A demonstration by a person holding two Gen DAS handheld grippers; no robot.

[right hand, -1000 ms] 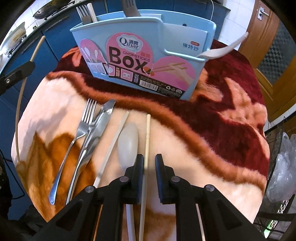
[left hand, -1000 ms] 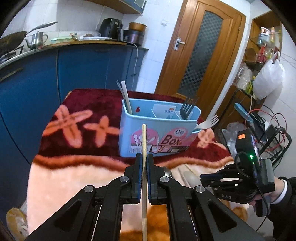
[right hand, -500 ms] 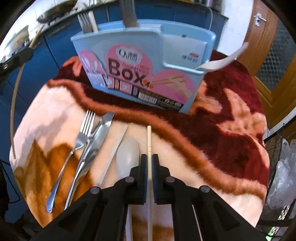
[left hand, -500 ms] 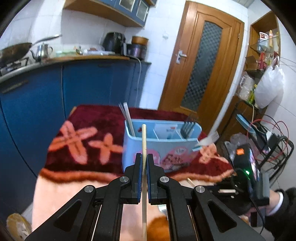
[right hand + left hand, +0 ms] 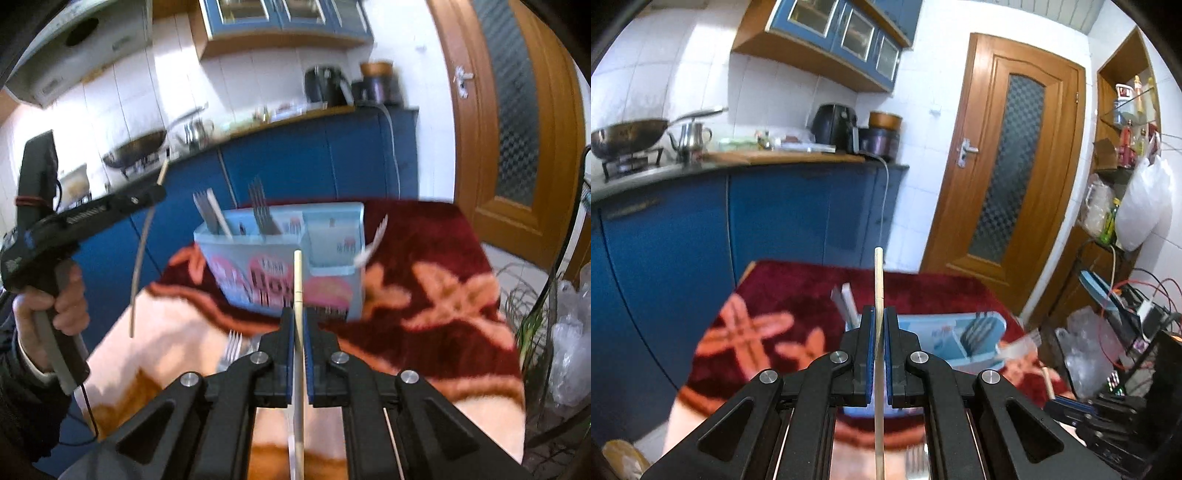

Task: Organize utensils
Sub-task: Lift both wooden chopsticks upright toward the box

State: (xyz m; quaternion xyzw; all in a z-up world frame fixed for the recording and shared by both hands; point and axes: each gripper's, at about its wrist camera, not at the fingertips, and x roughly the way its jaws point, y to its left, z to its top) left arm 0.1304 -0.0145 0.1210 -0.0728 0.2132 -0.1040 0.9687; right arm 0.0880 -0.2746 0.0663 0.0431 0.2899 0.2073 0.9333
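Two chopsticks lifted over a blanket-draped table (image 5: 443, 295), one per gripper; left gripper (image 5: 879, 325) clamped on a wooden chopstick (image 5: 878, 273), right gripper (image 5: 298, 332) freshly closed onto a pale chopstick (image 5: 297, 280); both sticks clear of the cloth and short of the blue utensil box (image 5: 332, 243); forks (image 5: 260, 210) and flat handles already upright in its compartments, a white spoon (image 5: 371, 243) leaning from its right end; one fork (image 5: 231, 343) left lying on the blanket, so sorting partly done; behind, blue cabinets (image 5: 775, 221), a wok (image 5: 628, 133), kettle (image 5: 690, 136) and wooden door (image 5: 1008, 177).
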